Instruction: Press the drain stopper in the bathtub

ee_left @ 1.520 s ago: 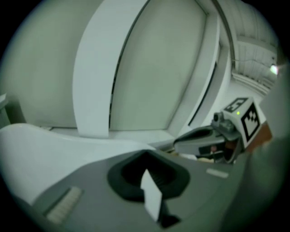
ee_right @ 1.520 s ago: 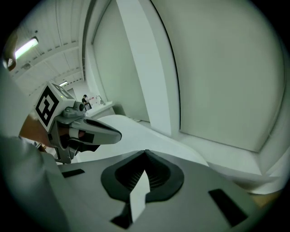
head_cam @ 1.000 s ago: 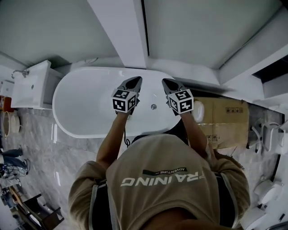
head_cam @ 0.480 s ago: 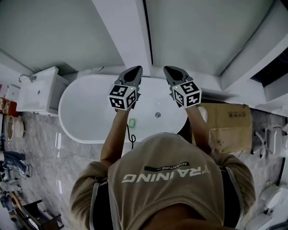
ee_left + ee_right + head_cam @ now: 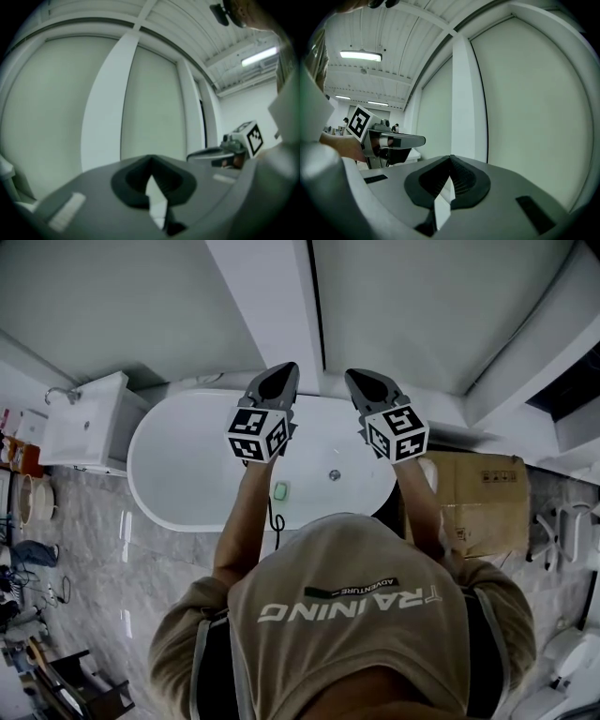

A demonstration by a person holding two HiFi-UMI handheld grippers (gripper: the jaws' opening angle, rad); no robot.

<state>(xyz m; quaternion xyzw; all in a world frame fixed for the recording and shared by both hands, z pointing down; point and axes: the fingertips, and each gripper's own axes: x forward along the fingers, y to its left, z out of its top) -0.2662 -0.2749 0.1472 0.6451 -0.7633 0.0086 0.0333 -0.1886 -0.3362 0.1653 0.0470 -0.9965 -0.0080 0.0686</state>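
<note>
Grey two-jaw left tool: jaws pressed together, nothing between them. Matching right tool: jaws likewise together, empty. Small round metal drain stopper: on the floor of the white oval bathtub, between both tools, touching neither, nearer the right tool.

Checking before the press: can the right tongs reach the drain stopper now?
Probably yes: the drain stopper lies bare on the bathtub floor, below the right tongs with nothing between. The tongs point at the wall, so they would need tipping down.
</note>
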